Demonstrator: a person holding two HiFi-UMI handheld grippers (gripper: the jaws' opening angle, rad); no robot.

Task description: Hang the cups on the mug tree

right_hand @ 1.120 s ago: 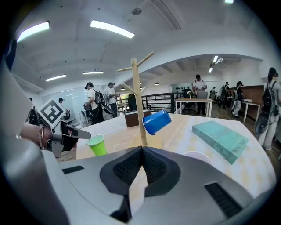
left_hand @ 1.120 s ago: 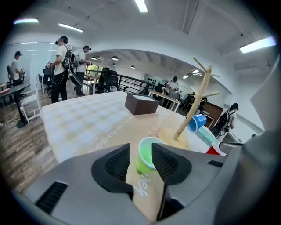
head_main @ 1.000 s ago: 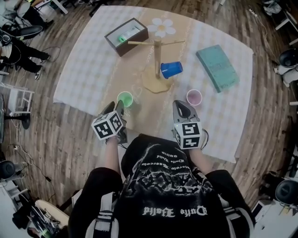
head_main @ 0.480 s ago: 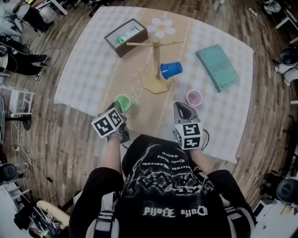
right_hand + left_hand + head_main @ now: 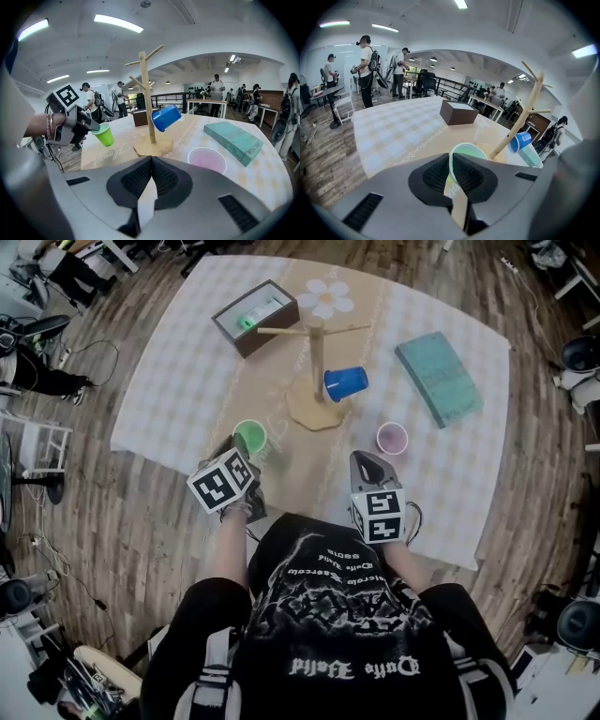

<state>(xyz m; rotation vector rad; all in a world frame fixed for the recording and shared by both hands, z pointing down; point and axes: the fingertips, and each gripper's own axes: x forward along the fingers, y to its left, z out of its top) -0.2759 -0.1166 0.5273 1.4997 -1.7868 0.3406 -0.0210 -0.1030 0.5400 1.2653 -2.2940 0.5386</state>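
The bench (image 5: 178,381) wears a pale checked cloth with a tan runner (image 5: 298,465) down its middle, and a daisy-shaped mat (image 5: 325,296) lies at the runner's far end. An open brown box (image 5: 242,337) with something green inside sits just left of the daisy, and a teal book (image 5: 438,377) lies flat near the right edge. Wood-plank floor (image 5: 122,521) surrounds it, and several people (image 5: 365,70) stand further back.

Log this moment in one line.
left gripper: shut on green cup | right gripper: shut, empty | blue cup: on mug tree | pink cup: on table
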